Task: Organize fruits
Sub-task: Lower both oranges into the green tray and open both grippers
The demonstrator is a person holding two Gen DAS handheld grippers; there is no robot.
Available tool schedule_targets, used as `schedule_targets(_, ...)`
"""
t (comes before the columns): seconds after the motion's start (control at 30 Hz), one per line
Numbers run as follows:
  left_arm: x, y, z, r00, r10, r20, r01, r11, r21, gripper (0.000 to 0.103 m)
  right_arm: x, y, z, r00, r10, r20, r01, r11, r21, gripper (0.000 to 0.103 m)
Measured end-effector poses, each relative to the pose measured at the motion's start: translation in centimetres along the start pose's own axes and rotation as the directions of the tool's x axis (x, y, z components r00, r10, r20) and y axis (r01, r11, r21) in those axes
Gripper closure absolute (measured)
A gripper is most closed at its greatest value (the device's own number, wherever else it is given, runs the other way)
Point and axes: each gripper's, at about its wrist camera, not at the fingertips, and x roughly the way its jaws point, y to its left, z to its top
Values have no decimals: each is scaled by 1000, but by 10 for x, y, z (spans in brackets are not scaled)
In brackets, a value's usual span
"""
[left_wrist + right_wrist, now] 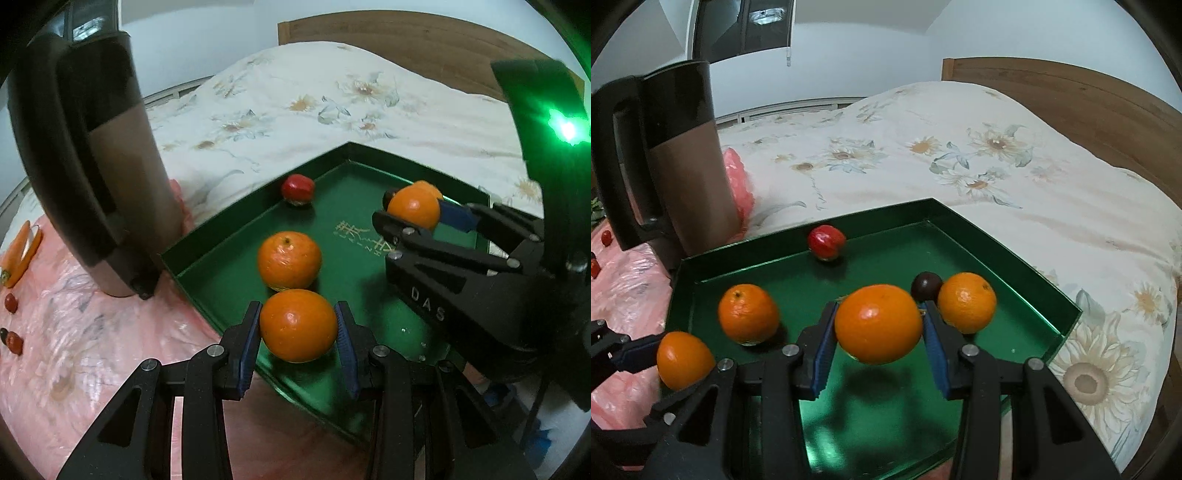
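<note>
The left gripper (298, 328) is closed on an orange (298, 325), its blue pads (248, 345) pressed against either side of the fruit, which hangs over the near edge of the green tray (207, 254). The right gripper (879, 334) likewise has an orange (878, 323) pinched between its blue pads (823, 350), held clear above the tray floor (886, 406) with its shadow on the green below.

Each camera catches the other tool. In the left wrist view the right gripper (415, 214) reaches in from the right side, its orange (413, 206) over the far right part of the tray. In the right wrist view the left gripper (670, 360) enters at the lower left, its orange (685, 360) at the tray's near left corner.

A loose orange (289, 260) lies on the tray floor, near the left gripper's fruit, and a red apple (297, 190) sits against the far wall. The right wrist view shows both of these, orange (748, 314) and apple (826, 242), and adds what the left view mostly hides: another orange (967, 302) on the tray floor to the right of the held one, touching or just beside a small dark round fruit (925, 286) behind it.

A brown and black kettle (110, 184) stands beside the tray's left corner on pink plastic sheeting (92, 332). Only the left view shows a carrot (20, 258) and small red fruits (11, 302) at the far left of the sheeting. A floral quilt (960, 166) covers the bed behind.
</note>
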Motion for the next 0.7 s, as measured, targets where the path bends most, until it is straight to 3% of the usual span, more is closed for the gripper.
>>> schedule_targets(0.57,17,-15,1,1000,-6,-13,7,999,47,69,14,-14,-4,998,-57,-32,58,998,35,44)
schedule_targets(0.63,17,-15,1,1000,-6,-15,7,999,47,69,15,-14,-4,997,-63,-32,64,997,31,36)
schedule_targets(0.67,17,-15,1,1000,-6,-15,7,999,47,69,14,-13,-3,997,-72,-32,73,997,30,24)
schedule_targets(0.7,17,-15,0,1000,-7,-14,8,999,45,68,14,-13,-3,997,-77,-31,78,997,31,18)
